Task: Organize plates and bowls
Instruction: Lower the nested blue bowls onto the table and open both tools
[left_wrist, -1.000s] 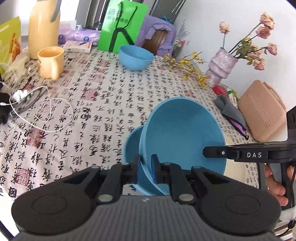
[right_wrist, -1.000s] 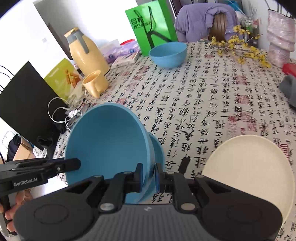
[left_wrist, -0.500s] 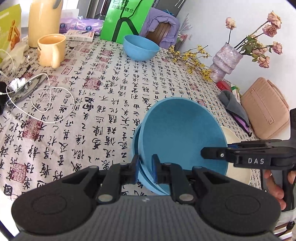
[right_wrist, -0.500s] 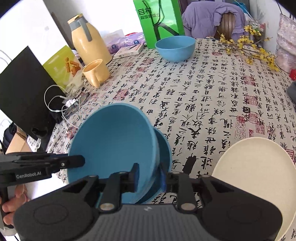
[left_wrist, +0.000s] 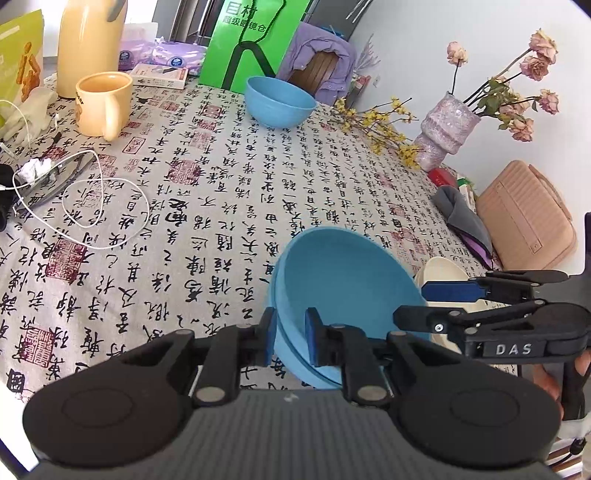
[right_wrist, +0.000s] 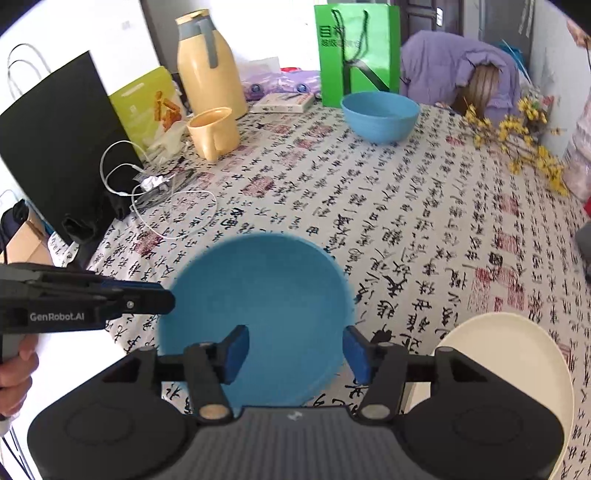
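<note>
Two nested blue bowls (left_wrist: 343, 284) sit on the calligraphy tablecloth near the front edge; they also show in the right wrist view (right_wrist: 258, 314). My left gripper (left_wrist: 290, 339) is shut on the near rim of the blue bowls. My right gripper (right_wrist: 295, 350) is open, its fingers astride the bowls' near rim without holding. A third blue bowl (left_wrist: 279, 101) stands at the far side and shows in the right wrist view (right_wrist: 380, 116). A cream plate (right_wrist: 509, 373) lies right of the stack.
A yellow mug (left_wrist: 103, 105), a yellow thermos (right_wrist: 208, 62), a green bag (right_wrist: 356, 51), white cables (left_wrist: 92, 206), a vase of dried flowers (left_wrist: 443, 129), a grey pouch (left_wrist: 461, 218) and a pink case (left_wrist: 528, 214) ring the table.
The tilted top bowl has come down level into the lower bowl. My right gripper has opened and let go of the rim. My left gripper still holds.
</note>
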